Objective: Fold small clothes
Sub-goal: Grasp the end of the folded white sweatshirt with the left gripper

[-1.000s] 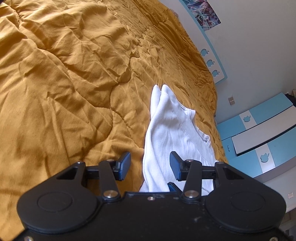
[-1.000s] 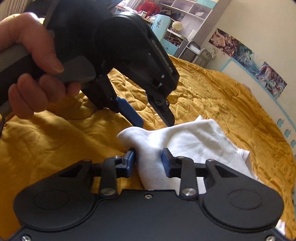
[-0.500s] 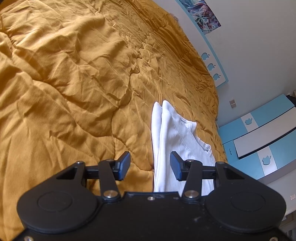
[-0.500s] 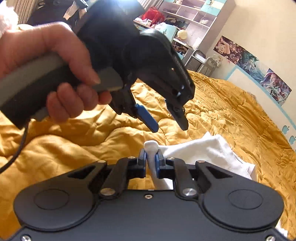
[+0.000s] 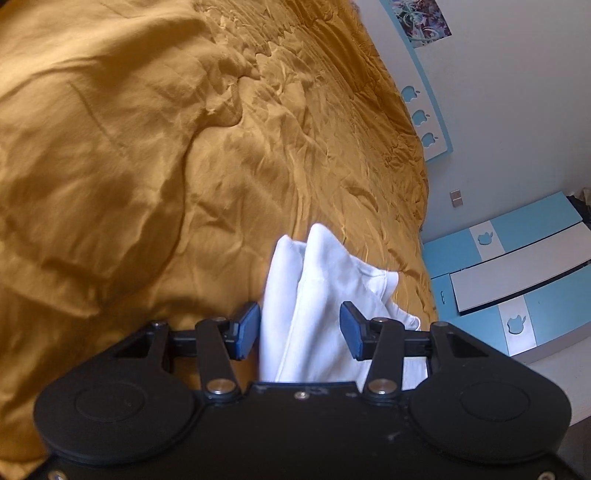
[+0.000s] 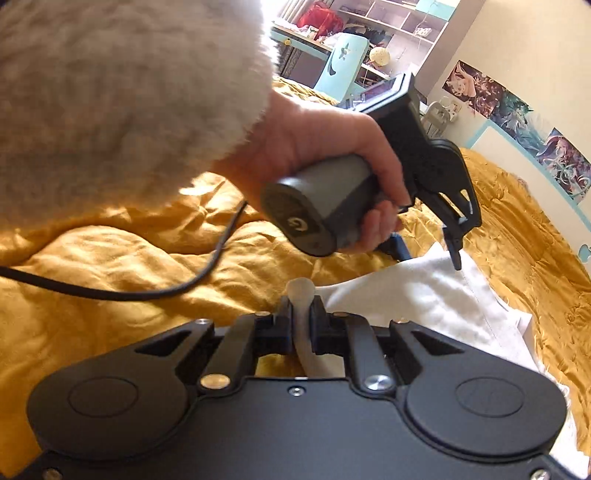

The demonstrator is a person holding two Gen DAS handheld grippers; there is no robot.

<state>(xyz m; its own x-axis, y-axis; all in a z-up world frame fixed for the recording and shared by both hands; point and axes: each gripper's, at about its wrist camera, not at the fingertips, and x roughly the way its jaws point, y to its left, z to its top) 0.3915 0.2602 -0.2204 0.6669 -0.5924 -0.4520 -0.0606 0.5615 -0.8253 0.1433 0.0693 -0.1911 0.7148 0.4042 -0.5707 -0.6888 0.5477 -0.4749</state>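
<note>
While your right gripper [image 6: 300,317] has its pads pinched tight on a rolled edge of the white garment [image 6: 424,299], a nub of cloth pokes up just past the fingertips. Your left gripper [image 5: 300,330] has its jaws apart and closing; the folded garment [image 5: 314,295] runs between the blue pads [image 5: 246,330], but neither pad presses on it.

From the right wrist view, your left hand [image 6: 332,155] wraps the grey handle [image 6: 317,210] of the left gripper [image 6: 436,251], index finger on the trigger. Tool pitched down, black fingertip just over the cloth, blue pad low beside it. Fluffy beige sleeve [image 6: 122,96] fills the upper left. Black cable [image 6: 147,291] trails from the handle across the bedding.

Garment lies on a crumpled mustard-yellow quilt [image 5: 129,155], near the bed's right edge as the left wrist view shows it, folded lengthwise with two rounded corners pointing away from you.

Room: white wall with light-blue trim and apple cut-outs [image 5: 421,116], posters [image 6: 517,114] above it, blue-and-white cabinet [image 5: 517,273] beside the bed. Far end has open shelves [image 6: 369,22] with clutter and a pale-blue chair [image 6: 341,62].
</note>
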